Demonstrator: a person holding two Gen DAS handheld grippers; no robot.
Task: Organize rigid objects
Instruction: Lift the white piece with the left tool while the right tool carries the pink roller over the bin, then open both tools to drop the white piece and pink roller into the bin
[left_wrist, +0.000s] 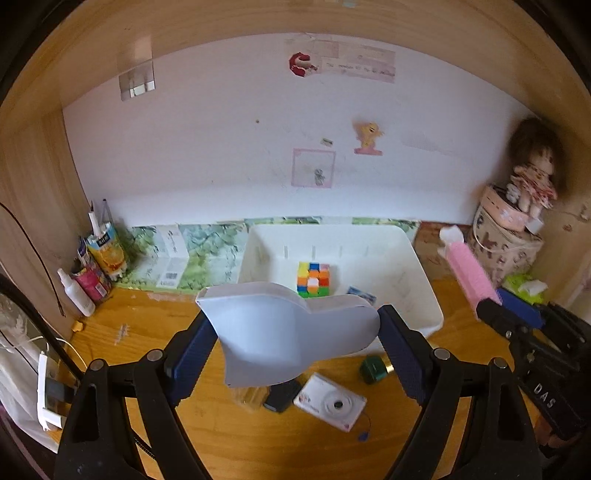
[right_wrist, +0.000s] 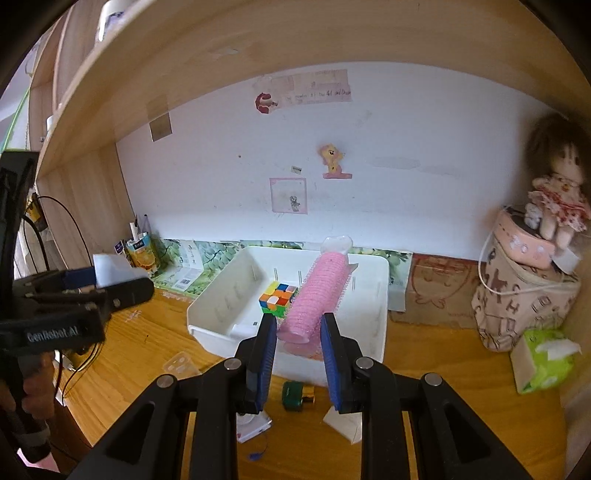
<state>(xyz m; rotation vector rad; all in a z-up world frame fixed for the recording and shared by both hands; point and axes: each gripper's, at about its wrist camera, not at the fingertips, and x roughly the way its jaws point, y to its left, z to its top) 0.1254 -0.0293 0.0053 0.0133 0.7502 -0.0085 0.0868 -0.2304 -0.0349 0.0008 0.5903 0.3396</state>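
Note:
My left gripper (left_wrist: 295, 318) is shut on a white heart-shaped box (left_wrist: 295, 332), held above the wooden desk just in front of the white bin (left_wrist: 424, 291). A colourful puzzle cube (left_wrist: 314, 279) lies inside the bin. My right gripper (right_wrist: 298, 326) is shut on a pink hair roller (right_wrist: 314, 291), which sticks forward over the bin's near rim (right_wrist: 384, 295), beside the cube (right_wrist: 277, 297). In the left wrist view the roller (left_wrist: 469, 273) shows at the right. On the desk below lie a white camera (left_wrist: 330, 400), a black item (left_wrist: 282, 397) and a small green object (left_wrist: 373, 369).
A patterned bag (right_wrist: 517, 295) with a pink case and a doll (right_wrist: 557, 184) on top stands at the right, and a green tissue pack (right_wrist: 543, 362) lies near it. Cartons with pens (left_wrist: 107, 254) and a white bottle (left_wrist: 75, 293) stand at the back left. A shelf hangs overhead.

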